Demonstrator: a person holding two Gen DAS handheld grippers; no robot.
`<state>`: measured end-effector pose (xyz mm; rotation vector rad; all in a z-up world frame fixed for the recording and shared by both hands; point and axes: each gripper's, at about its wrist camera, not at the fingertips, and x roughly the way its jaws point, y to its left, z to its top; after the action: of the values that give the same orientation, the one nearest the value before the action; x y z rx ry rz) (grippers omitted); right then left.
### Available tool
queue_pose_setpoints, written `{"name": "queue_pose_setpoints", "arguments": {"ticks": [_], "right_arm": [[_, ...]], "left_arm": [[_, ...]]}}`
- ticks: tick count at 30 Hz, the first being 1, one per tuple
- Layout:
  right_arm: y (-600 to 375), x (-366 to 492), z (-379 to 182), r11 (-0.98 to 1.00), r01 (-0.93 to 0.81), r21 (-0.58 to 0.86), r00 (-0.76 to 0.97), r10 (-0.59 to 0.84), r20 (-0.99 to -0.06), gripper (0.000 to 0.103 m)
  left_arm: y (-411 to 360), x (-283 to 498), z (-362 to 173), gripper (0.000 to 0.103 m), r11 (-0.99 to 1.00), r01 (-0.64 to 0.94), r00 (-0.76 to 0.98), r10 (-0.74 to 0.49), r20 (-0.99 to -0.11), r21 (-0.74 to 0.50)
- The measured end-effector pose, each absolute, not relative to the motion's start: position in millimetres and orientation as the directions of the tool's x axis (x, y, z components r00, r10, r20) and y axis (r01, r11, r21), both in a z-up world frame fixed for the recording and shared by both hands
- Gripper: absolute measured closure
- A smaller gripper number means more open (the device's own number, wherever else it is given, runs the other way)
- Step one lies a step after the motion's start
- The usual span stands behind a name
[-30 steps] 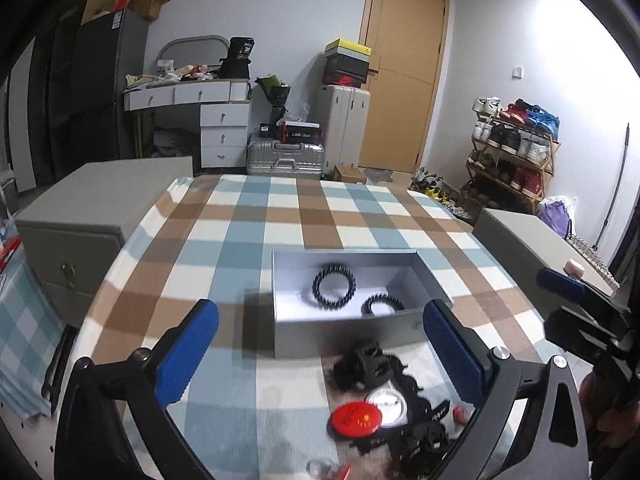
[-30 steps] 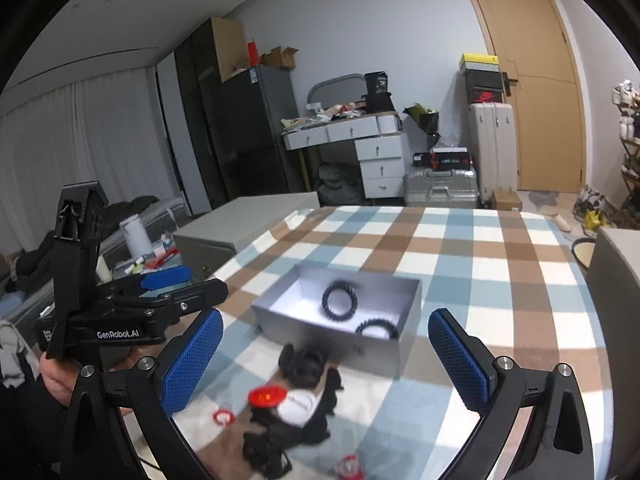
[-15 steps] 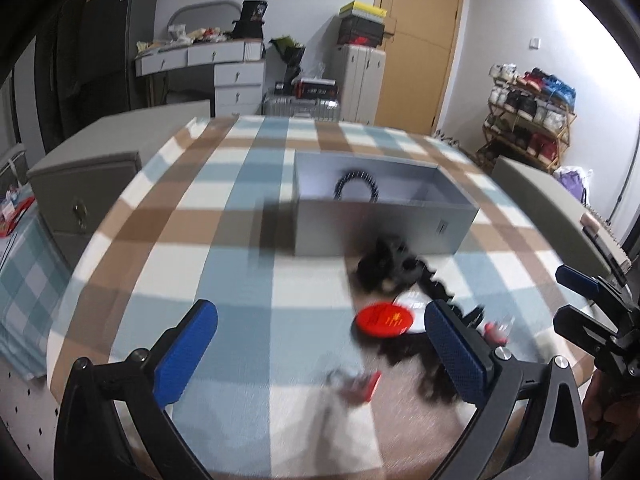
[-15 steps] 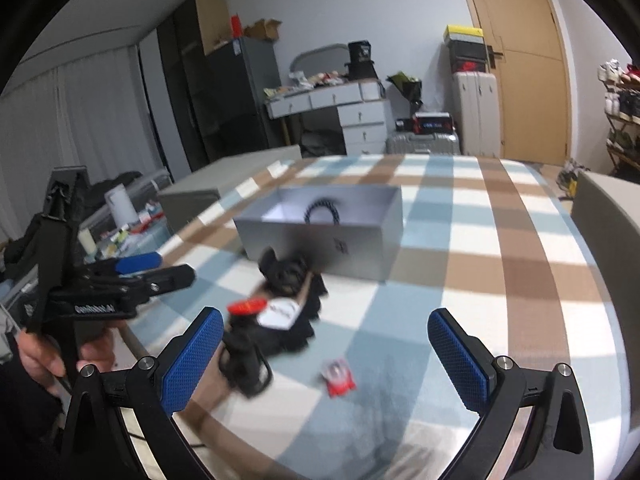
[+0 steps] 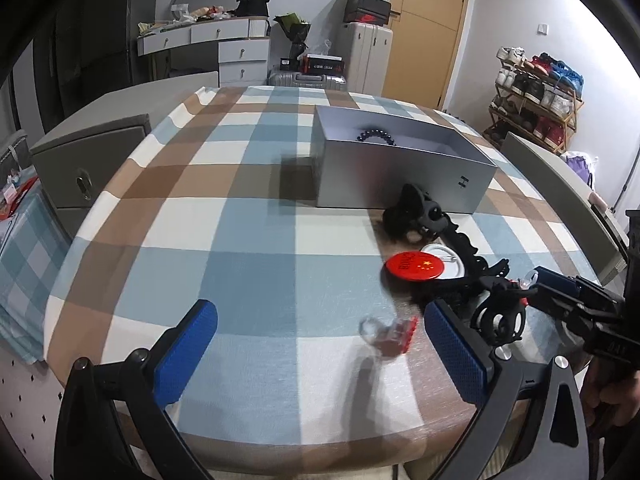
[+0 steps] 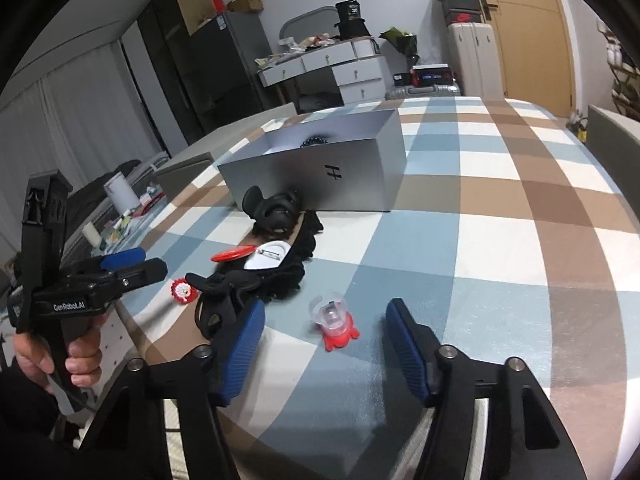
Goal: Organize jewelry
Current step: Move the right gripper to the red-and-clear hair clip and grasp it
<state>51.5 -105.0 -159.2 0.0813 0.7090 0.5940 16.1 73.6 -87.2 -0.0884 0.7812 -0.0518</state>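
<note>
Blue-padded right gripper (image 6: 325, 344) half-open, just been closing, red ring (image 6: 335, 323) untouched between pads.

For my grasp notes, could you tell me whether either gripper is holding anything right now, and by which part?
Nothing is held. The left gripper is wide open over the cloth; the right gripper has just been closing, but the red-based ring lies ahead of its pads, untouched.

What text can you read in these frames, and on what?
"China" on the red badge.
"GenRobot.AI" on the left claw's body.
"H" mark on the grey box.
"38" on the black item on the desk.
Red logo on the shoebox: no words.
Print on the boxes by the suitcase: too small.
</note>
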Motion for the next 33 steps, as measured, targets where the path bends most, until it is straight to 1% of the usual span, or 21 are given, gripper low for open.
{"name": "queue_pose_setpoints", "arguments": {"ticks": [5,6,7,13,19,27,30,32,33], "right_arm": [[-102.7,53.7,-162.0,0.833,-0.483,0.269,0.59,0.537,-0.603,0.062],[-102.7,53.5,-161.6,0.833,-0.484,0.268,0.591,0.536,-0.603,0.079],[-102.3,54.7,-162.9,0.828,-0.486,0.278,0.575,0.543,-0.612,0.084],[-102.1,52.8,-164.4,0.839,-0.474,0.267,0.594,0.529,-0.606,0.085],[-108.0,48.1,-156.9,0.84,-0.473,0.266,0.623,0.532,-0.573,0.085],[-115.4,46.2,-152.4,0.833,-0.472,0.29,0.628,0.548,-0.552,0.085],[-115.2,45.1,-151.2,0.829,-0.479,0.288,0.631,0.553,-0.544,0.085],[-115.1,44.7,-151.2,0.828,-0.481,0.289,0.631,0.556,-0.541,0.085],[-115.0,44.3,-151.3,0.828,-0.481,0.288,0.633,0.555,-0.539,0.085]], "left_arm": [[76.4,12.3,-87.8,0.002,0.995,0.028,0.709,-0.086,-0.7,-0.094],[76.2,12.0,-88.3,0.002,0.995,0.029,0.707,-0.086,-0.702,-0.093],[76.0,10.9,-88.9,0.002,0.996,0.024,0.705,-0.079,-0.705,-0.087],[72.3,14.0,-90.9,0.002,0.994,0.042,0.689,-0.102,-0.718,-0.101],[64.7,17.0,-93.6,0.002,0.992,0.082,0.662,-0.13,-0.738,-0.101],[55.8,20.3,-95.1,0.003,0.979,0.158,0.648,-0.201,-0.735,-0.129],[48.8,21.3,-96.1,0.015,0.973,0.195,0.633,-0.218,-0.742,-0.12],[46.0,23.6,-98.2,0.028,0.971,0.207,0.62,-0.222,-0.753,-0.116],[45.7,24.0,-98.6,0.029,0.972,0.207,0.619,-0.219,-0.754,-0.112]]}}
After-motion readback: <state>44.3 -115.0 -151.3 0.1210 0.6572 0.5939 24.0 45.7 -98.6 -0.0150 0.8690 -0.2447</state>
